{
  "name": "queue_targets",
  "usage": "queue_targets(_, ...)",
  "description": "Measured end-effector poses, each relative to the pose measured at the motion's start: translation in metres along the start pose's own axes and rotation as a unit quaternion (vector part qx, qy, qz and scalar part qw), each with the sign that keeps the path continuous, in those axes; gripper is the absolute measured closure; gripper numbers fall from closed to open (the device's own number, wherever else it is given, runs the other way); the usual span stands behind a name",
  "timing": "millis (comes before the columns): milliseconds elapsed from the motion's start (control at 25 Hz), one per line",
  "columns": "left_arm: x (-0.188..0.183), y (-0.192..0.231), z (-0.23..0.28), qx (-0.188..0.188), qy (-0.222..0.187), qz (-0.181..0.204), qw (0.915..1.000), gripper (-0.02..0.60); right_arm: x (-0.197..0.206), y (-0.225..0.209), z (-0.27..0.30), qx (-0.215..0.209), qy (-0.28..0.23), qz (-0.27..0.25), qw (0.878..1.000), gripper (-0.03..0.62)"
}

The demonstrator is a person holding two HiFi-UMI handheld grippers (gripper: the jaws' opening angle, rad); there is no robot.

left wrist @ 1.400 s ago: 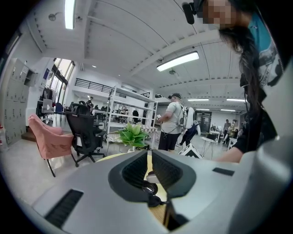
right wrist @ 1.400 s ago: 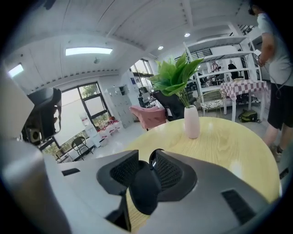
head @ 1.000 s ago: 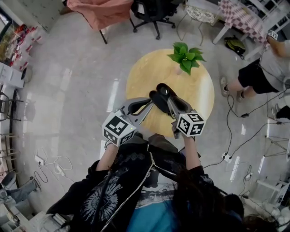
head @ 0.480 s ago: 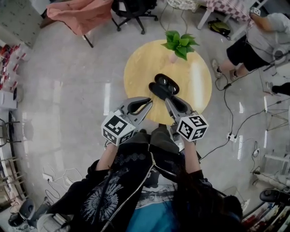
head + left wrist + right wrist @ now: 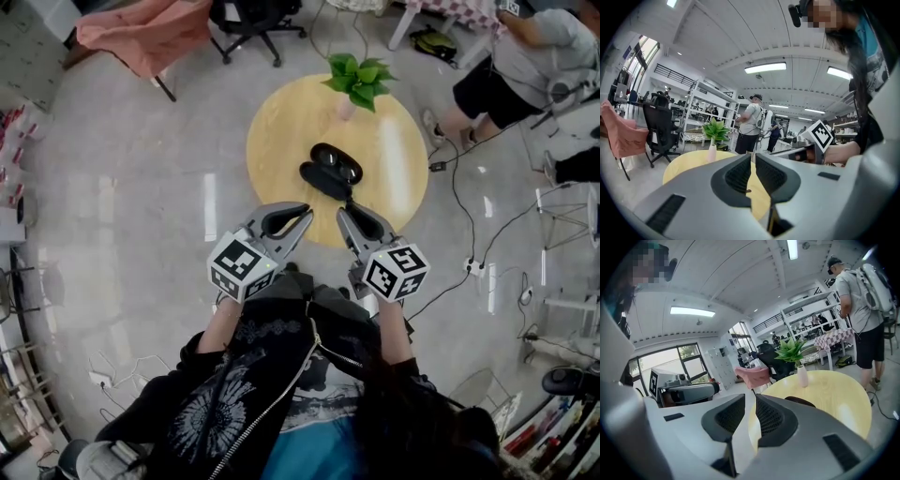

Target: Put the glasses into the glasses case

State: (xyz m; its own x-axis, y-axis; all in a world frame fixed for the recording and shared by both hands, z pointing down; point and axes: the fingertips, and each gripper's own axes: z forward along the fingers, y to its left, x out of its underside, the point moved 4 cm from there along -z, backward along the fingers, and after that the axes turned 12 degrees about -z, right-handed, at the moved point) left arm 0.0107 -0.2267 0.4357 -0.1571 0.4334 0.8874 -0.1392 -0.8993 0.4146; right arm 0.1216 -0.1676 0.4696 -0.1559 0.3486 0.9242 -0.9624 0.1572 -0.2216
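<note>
1. Judging from the head view, you had the glasses case (image 5: 322, 181) lying open near the middle of the round surface (image 5: 281, 141), between you and the plant (image 5: 356, 77).
2. What looked like the glasses (image 5: 336, 162) showed as two lens-like lobes in the farther half of the case. They were too small for you to be sure how they sat.
3. You could expect the glasses to be light, with a stiff frame, thin arms and smooth lenses that scratch and slip. The bridge or the frame's rim seemed the safer place to take hold, never the lenses.
4. You could expect the case to be a light, hard shell, likely to slide on the smooth wood if pushed from one side. Its free half was probably best nudged at the outer edge while the other half was steadied.
5. Both halves of the case lay side by side with their long axes running across your front on a slant. The left end lay farther from you and the right end nearer.
6. Your left claw (image 5: 753, 159) and right claw (image 5: 753, 400) each had their jaws drawn almost together with nothing between them. Both hung over the near edge of the surface, apart from the case.
</note>
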Motion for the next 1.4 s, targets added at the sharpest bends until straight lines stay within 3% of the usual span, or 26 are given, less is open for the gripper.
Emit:
queue_targets(240,-0.004,-0.001,-0.002,-0.021,-0.014,-0.013,0.9996,0.546,-0.001,0.005,-0.010,-0.016,0.009,-0.015,1.000,0.525)
queue_targets(480,0.007,-0.030,0.010,-0.035,-0.017,-0.016,0.9991,0.546,0.002,-0.003,-0.040,-0.033,0.003,-0.019,0.999,0.527)
queue_targets(960,0.042,-0.133,0.024,-0.092,-0.048,-0.008,0.9945,0.545,0.027,-0.006,-0.135,-0.098,-0.005,-0.044,0.994,0.528)
queue_targets(1400,0.093,-0.236,0.026,-0.148,-0.065,-0.012,0.9868,0.546,0.055,0.007,-0.217,-0.173,-0.003,-0.080,0.982,0.530)
